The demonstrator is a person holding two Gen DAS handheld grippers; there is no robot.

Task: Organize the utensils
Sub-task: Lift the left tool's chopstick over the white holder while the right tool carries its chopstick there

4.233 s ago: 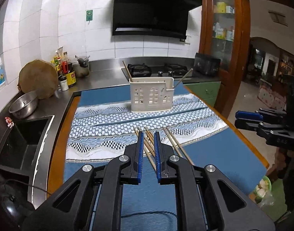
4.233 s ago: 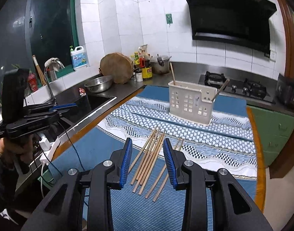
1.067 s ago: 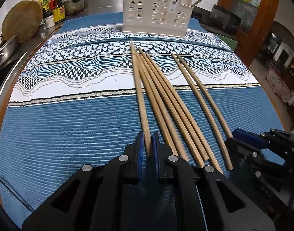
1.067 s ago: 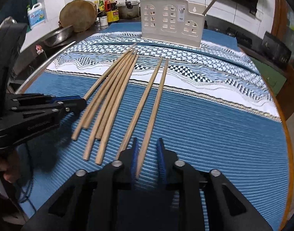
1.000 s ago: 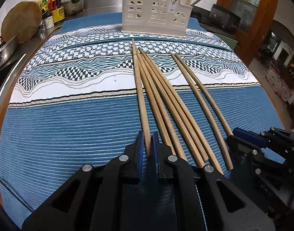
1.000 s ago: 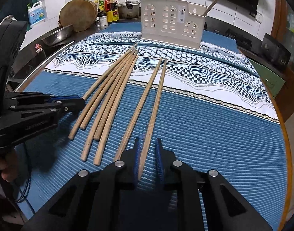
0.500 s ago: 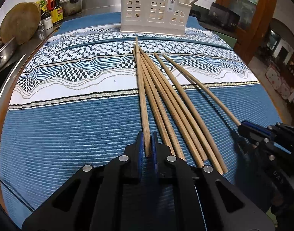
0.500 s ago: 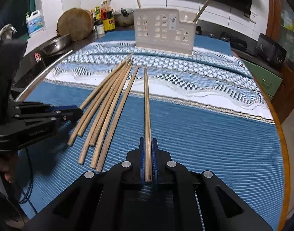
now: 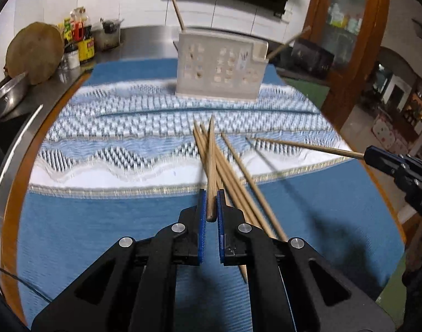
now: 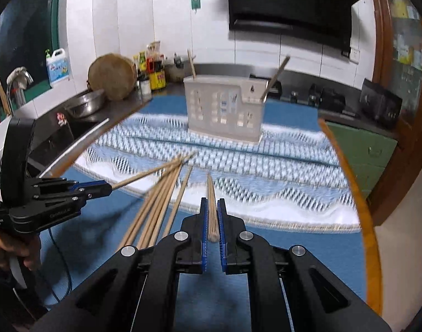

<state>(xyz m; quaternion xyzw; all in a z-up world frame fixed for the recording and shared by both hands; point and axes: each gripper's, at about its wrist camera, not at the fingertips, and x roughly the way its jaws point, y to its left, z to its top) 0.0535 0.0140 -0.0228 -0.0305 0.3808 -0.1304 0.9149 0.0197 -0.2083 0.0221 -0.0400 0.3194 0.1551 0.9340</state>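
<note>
My left gripper [image 9: 210, 197] is shut on the end of one wooden chopstick [image 9: 211, 163] and holds it raised above the mat, pointing at the white utensil holder [image 9: 219, 69]. My right gripper [image 10: 211, 207] is shut on another chopstick [image 10: 211, 202], also raised. Each gripper shows in the other's view: the right one [image 9: 371, 153] with its chopstick [image 9: 307, 145], the left one [image 10: 103, 186] with its chopstick [image 10: 152, 170]. Several loose chopsticks [image 9: 238, 182] lie on the mat, also seen in the right wrist view [image 10: 161, 202]. The holder [image 10: 224, 110] has two chopsticks standing in it.
A blue and white patterned mat [image 9: 100, 144] covers the counter. A sink edge and metal bowl [image 10: 85, 103] are at the left, with a round wooden board [image 10: 111, 76] and bottles [image 10: 152, 72] behind. A stove [image 10: 332, 96] is at the back right.
Both grippers have lifted up and back from the mat, each with a chopstick in it. The held chopsticks now hang above the loose pile, and the holder is in fuller view.
</note>
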